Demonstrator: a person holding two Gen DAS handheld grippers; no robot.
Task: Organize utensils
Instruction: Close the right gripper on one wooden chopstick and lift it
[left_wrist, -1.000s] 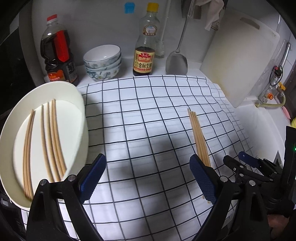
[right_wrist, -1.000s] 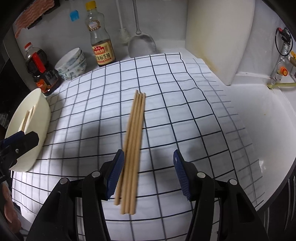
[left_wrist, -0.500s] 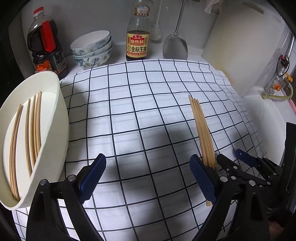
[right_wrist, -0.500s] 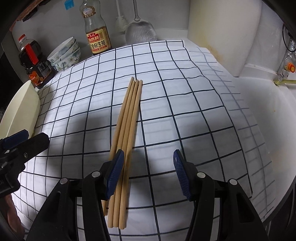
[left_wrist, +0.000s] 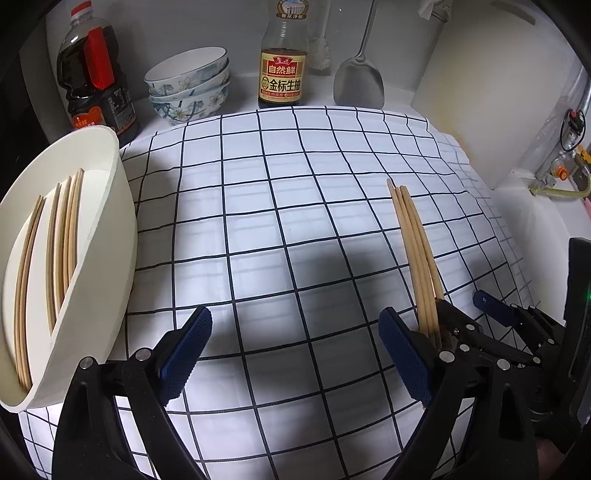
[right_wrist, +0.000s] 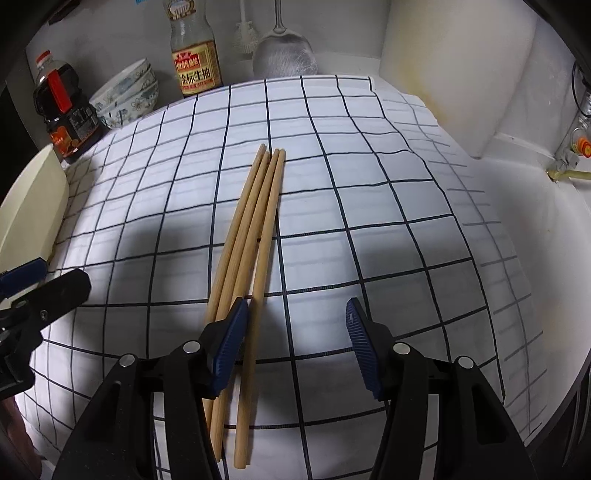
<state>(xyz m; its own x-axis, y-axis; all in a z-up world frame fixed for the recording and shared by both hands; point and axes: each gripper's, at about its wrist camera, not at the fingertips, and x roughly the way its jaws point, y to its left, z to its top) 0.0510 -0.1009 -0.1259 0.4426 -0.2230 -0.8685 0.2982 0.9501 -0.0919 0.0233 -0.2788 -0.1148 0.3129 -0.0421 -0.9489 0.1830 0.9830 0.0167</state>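
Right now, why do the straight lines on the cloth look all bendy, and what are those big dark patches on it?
Left wrist view: the fisheye lens bows the checked cloth grid outward; the dark patch is shadow in front of the left tongs. Right wrist view: same bulging, with shadows beside the chopsticks and ahead of the right tongs; corners go black at the lens edge.

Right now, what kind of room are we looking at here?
Most likely a home kitchen counter. A soy sauce bottle, stacked bowls and a metal spatula stand along the back wall, and chopsticks lie on a checked cloth.
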